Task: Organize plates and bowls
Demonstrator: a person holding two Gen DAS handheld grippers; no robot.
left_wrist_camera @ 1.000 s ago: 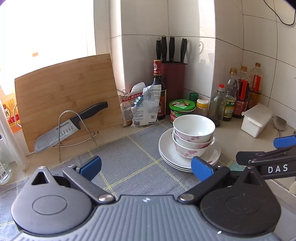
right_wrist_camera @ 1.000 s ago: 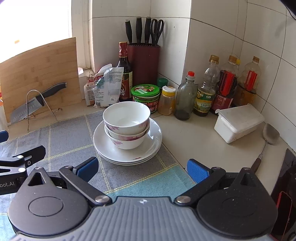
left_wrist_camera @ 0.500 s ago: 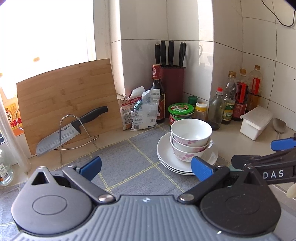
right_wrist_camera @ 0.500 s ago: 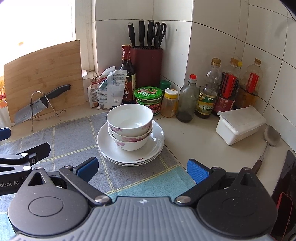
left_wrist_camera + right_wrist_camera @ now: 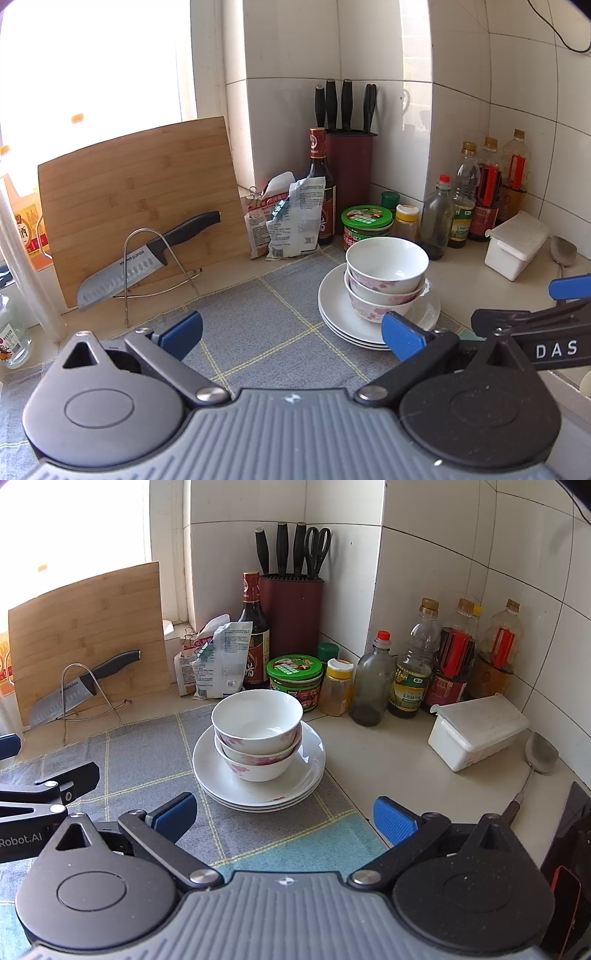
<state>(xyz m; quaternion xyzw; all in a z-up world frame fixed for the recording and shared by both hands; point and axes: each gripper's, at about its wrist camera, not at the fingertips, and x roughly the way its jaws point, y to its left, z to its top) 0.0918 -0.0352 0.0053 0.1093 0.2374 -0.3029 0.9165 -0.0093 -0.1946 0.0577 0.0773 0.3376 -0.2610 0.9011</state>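
Observation:
Two white bowls with pink flowers (image 5: 386, 271) (image 5: 258, 727) are nested and stand on a stack of white plates (image 5: 334, 314) (image 5: 295, 775) on a grey checked cloth (image 5: 258, 325) (image 5: 147, 760). My left gripper (image 5: 291, 334) is open and empty, above the cloth, to the left of and nearer than the stack. My right gripper (image 5: 282, 818) is open and empty, just in front of the stack. Each gripper shows at the edge of the other's view.
A bamboo cutting board (image 5: 140, 199) and a knife on a wire stand (image 5: 147, 258) are at the left. A knife block (image 5: 291, 627), sauce bottles (image 5: 410, 672), jars (image 5: 295, 679) and packets (image 5: 291, 218) line the back wall. A white box (image 5: 476, 731) and spoon (image 5: 535, 764) lie at the right.
Both grippers have drawn back and up from the stack, which looks smaller and farther away now. Both stay open. The bowls and plates have not moved.

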